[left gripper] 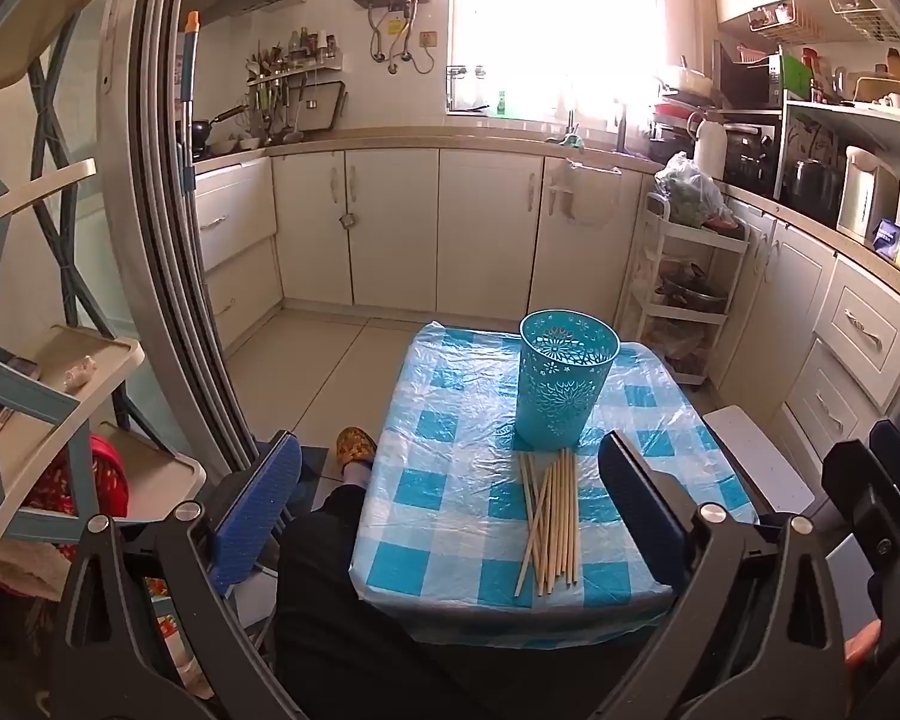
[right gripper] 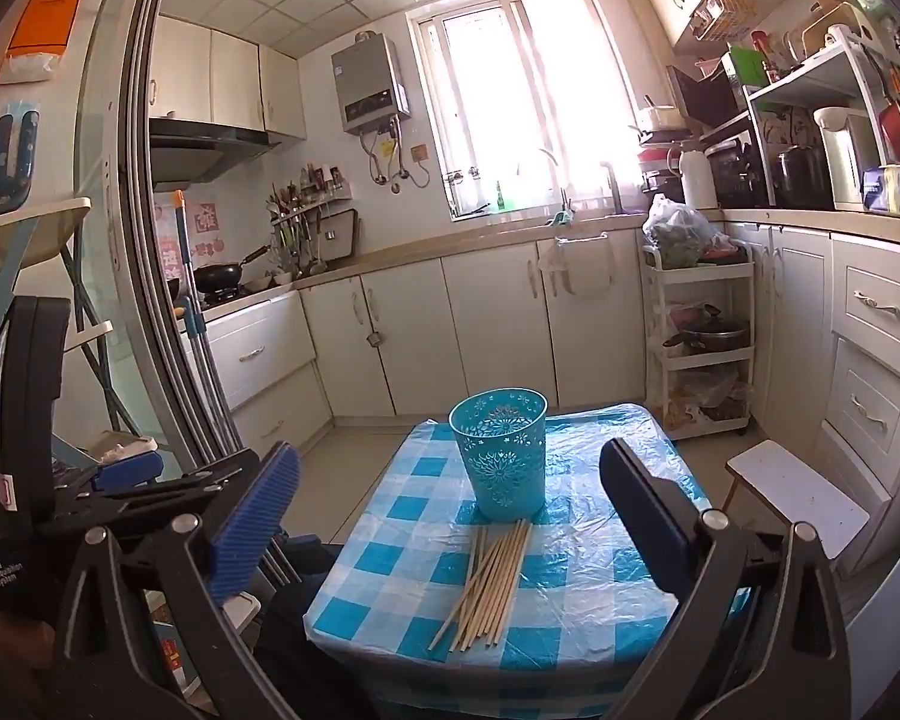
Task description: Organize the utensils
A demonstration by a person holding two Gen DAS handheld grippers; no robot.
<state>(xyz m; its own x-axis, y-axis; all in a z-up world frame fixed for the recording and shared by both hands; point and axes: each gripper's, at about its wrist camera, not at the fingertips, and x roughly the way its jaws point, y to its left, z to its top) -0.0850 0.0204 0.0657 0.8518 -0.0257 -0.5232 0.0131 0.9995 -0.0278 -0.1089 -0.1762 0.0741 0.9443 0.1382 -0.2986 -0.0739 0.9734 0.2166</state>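
We find the chopsticks (left gripper: 549, 519) lying in a loose bundle on the checked surface (left gripper: 444, 516), long axis running away from us toward the teal holder (left gripper: 564, 384), which stands upright just beyond their far tips. Both the left gripper (left gripper: 450, 510) and the right gripper (right gripper: 450, 510) stand wide open, empty and clear of the bundle, which lies ahead and below. In our judgement neither is plainly nearer.

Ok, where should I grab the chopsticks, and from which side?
Grip the chopsticks mid-length from above, jaws across the bundle. They lie flat, far ends near the teal holder, fanning out toward the near edge, so mid-length catches most. Both grippers are open.
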